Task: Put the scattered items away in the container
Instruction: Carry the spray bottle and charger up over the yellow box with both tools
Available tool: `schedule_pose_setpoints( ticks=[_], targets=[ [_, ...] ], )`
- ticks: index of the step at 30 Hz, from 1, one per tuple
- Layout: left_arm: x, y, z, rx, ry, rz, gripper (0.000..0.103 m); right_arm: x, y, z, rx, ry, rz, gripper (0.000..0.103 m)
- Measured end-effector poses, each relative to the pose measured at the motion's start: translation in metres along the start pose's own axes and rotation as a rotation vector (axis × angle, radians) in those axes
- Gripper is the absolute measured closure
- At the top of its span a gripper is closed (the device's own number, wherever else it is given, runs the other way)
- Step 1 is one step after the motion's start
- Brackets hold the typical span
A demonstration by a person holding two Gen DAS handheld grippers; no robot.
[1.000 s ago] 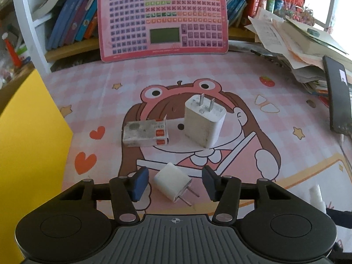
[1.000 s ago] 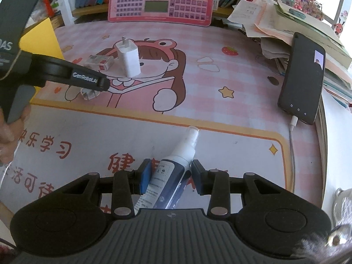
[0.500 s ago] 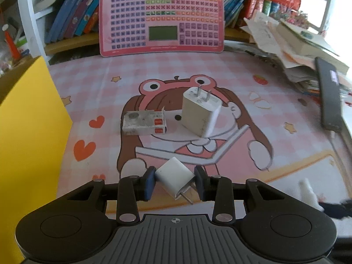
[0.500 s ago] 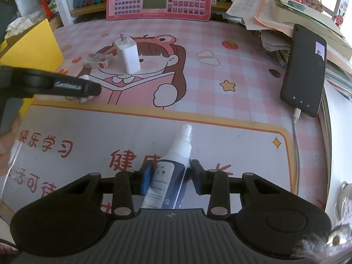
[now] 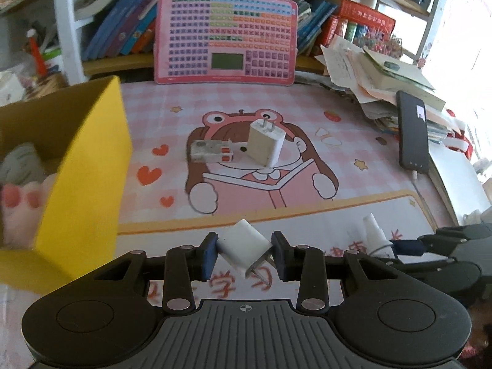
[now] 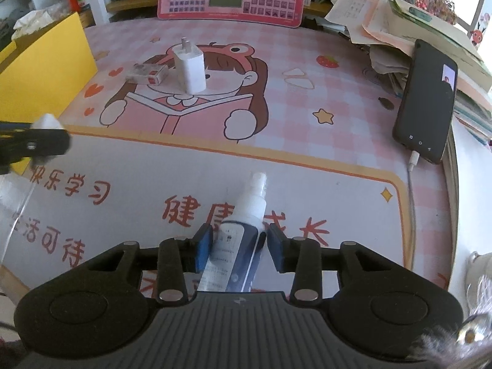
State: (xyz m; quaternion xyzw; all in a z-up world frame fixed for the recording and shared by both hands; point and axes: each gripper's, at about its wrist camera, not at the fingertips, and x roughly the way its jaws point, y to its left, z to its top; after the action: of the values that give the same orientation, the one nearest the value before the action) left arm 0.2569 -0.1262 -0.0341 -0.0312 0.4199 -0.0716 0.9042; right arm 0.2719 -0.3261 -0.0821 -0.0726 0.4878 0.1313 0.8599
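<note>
Left tongs pinch a small white plug across its light, rigid body; right tongs bracket a spray bottle, apparently gripping its slick barrel.

Your right gripper sits around the spray bottle — blue pads close on either side, nozzle pointing away over the desk mat. Beyond it, a white charger stands upright beside a small flat box. At the left edge, your left gripper holds a small white plug near the yellow box.
</note>
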Motion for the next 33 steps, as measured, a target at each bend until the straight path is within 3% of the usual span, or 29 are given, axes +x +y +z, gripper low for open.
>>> schedule_pose_setpoints(
  ticks=[9, 14, 26, 33],
  targets=[
    [-0.021, -0.002, -0.016, 0.009, 0.011, -0.002, 0.067, 0.002, 0.001, -0.004, 0.035, 0.019, 0.045, 0.070],
    [-0.030, 0.002, -0.026, -0.005, 0.016, -0.008, 0.067, -0.011, 0.002, -0.008, 0.122, -0.002, 0.118, 0.072],
    [-0.054, 0.026, -0.051, -0.021, -0.024, -0.029, 0.067, -0.043, 0.041, -0.020, 0.070, -0.101, 0.095, 0.072],
    [-0.071, 0.055, -0.060, -0.023, -0.065, -0.098, 0.067, -0.066, 0.074, -0.030, 0.066, -0.130, 0.034, 0.072]
  ],
)
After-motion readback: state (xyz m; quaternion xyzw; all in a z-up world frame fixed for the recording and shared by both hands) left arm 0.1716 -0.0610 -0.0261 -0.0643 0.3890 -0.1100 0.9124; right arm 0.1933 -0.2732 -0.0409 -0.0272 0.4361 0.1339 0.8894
